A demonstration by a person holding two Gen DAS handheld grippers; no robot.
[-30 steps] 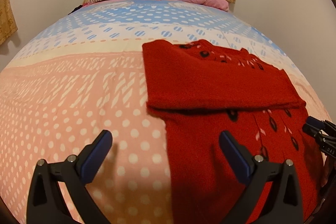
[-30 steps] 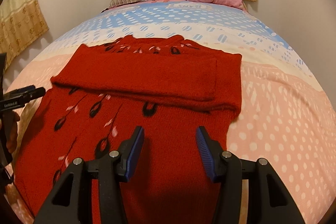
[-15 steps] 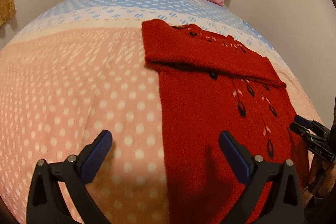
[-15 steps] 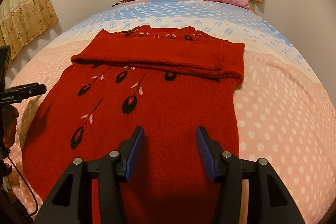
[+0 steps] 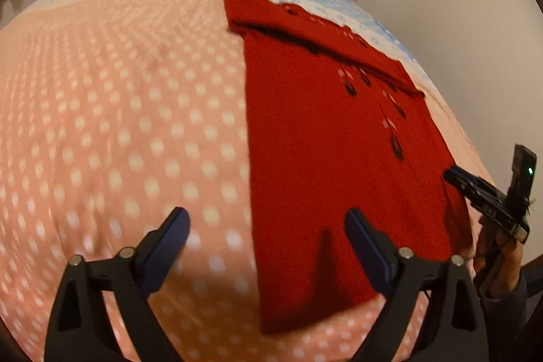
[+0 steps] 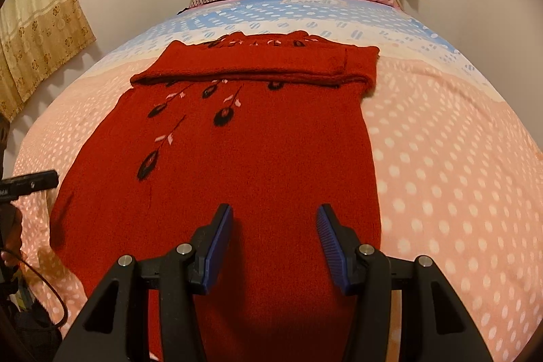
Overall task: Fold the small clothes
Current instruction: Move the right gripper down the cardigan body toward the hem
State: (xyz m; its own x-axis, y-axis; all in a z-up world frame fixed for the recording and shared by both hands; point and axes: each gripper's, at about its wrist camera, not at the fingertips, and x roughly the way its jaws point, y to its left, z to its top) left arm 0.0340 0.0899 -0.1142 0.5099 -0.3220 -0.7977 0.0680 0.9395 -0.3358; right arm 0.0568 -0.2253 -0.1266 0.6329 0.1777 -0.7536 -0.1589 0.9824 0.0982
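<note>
Your one red sweater [image 6: 244, 165] lies flat on the bed [image 6: 458, 158], both sleeves folded across its far end, so the near hem is free to lift. Your left tool [image 5: 268, 240] gapes wide, its jaws just narrowing, empty, straddling the left hem edge. Your right tool [image 6: 275, 236], half open, hovers empty over the hem. Two pillows sit far off.

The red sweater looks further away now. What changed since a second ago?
Both grippers drew back toward the red sweater's bottom hem, so more of it shows. The left gripper has just been closing a little, with nothing between its jaws; the right gripper stayed half open. The sweater hasn't moved, sleeves still folded across.
</note>
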